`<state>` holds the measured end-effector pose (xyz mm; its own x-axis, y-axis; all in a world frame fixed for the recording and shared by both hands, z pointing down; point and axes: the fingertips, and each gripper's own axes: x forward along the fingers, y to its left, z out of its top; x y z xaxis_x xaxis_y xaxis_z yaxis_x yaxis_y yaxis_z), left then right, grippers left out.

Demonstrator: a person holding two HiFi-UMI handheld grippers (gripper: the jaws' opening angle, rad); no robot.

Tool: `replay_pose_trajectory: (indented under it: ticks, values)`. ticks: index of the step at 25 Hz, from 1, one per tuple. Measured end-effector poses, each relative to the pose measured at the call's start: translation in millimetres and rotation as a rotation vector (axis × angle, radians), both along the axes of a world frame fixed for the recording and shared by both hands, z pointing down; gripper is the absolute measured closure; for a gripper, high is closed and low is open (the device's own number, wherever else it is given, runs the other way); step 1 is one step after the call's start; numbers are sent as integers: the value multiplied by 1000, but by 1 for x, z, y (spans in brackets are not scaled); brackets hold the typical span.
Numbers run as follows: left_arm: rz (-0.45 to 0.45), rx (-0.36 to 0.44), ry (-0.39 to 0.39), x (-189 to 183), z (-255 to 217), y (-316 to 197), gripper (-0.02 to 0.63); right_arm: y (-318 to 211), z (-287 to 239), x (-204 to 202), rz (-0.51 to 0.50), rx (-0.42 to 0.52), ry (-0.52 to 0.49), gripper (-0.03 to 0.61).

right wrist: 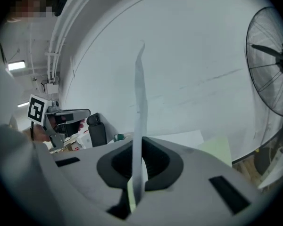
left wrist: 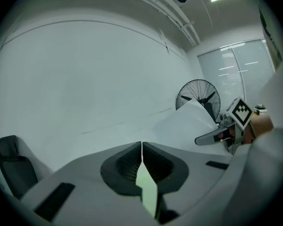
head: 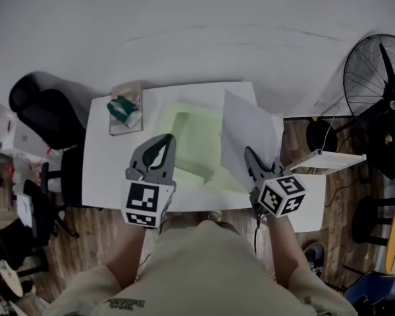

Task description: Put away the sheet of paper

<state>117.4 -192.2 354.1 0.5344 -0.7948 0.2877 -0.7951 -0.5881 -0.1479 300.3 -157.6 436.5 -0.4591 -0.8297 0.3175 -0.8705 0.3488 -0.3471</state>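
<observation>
Paper (head: 250,127) sits clamped in right hand-held gripper (head: 249,153), green folder (head: 204,143) in left hand-held gripper (head: 166,139).

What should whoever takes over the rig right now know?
Left gripper: shut on the cover of the green folder, lifting it off the table.
Right gripper: shut on the sheet of paper, held up on edge at the folder's right side.
Done: sheet picked up, folder partly open.
Left: probably slide the sheet in, lower the cover, release both.
</observation>
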Motion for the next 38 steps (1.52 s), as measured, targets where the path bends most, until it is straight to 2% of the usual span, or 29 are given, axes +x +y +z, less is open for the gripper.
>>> replay_pose_trajectory:
  ticks: [9, 19, 26, 32, 38]
  values:
    - [-40, -79, -56, -12, 31, -5, 588, -16, 36, 2, 15, -114, -106, 555]
    - [-14, -124, -62, -34, 54, -20, 588, -27, 77, 13, 129, -235, -149, 555]
    - [-10, -164, -67, -53, 73, -32, 588, -30, 109, 15, 198, -325, -226, 555]
    - [4, -205, -76, -59, 91, -40, 588, -35, 146, 15, 215, -406, -214, 555]
    - [3, -258, -101, -67, 111, -46, 588, -43, 180, 18, 187, -491, -161, 555]
